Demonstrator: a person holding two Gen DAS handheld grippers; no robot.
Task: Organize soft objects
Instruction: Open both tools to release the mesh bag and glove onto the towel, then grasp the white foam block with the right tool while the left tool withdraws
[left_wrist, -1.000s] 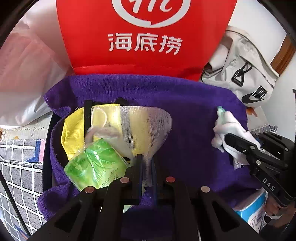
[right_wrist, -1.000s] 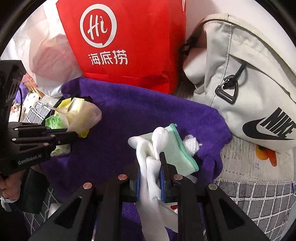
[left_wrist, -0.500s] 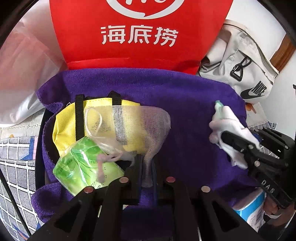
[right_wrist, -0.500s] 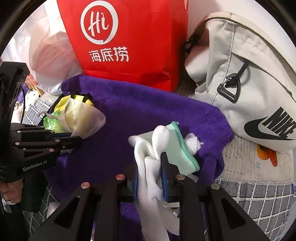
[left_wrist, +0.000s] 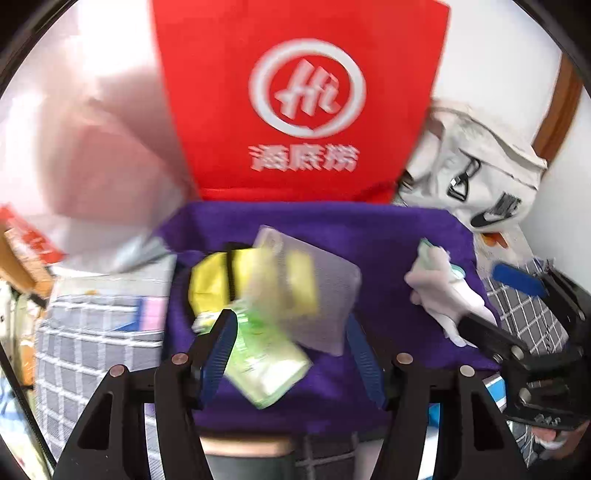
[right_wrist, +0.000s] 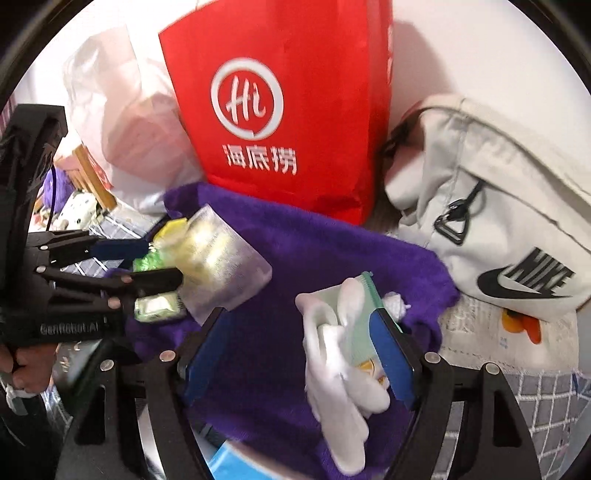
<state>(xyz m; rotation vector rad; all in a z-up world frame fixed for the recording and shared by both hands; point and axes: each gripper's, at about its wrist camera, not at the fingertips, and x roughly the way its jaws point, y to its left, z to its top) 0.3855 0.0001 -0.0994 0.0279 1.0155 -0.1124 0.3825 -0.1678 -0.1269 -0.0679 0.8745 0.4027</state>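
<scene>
A purple towel (left_wrist: 388, 254) (right_wrist: 314, 258) is spread in front of a red bag. On its left lie a clear mesh pouch (left_wrist: 325, 284) (right_wrist: 225, 273), a yellow bag (left_wrist: 210, 280) and a green tissue pack (left_wrist: 266, 365). My left gripper (left_wrist: 291, 350) (right_wrist: 147, 262) is open, its jaws wide apart around the pouch and tissue pack. On the towel's right lie white gloves with a mint-green cloth (right_wrist: 343, 343) (left_wrist: 443, 291). My right gripper (right_wrist: 299, 358) (left_wrist: 517, 314) is open, its jaws on either side of the gloves.
A red paper bag (left_wrist: 303, 99) (right_wrist: 288, 110) stands behind the towel. A white Nike bag (right_wrist: 498, 229) (left_wrist: 476, 177) lies at the right, a translucent plastic bag (left_wrist: 85, 166) at the left. A grey checked cover (left_wrist: 92, 332) lies under the towel. A blue-white pack (right_wrist: 236, 465) sits by the near edge.
Both grippers have opened and pulled back. The left let go of the mesh pouch; the right let go of the white gloves. Both bundles now rest on the towel.
</scene>
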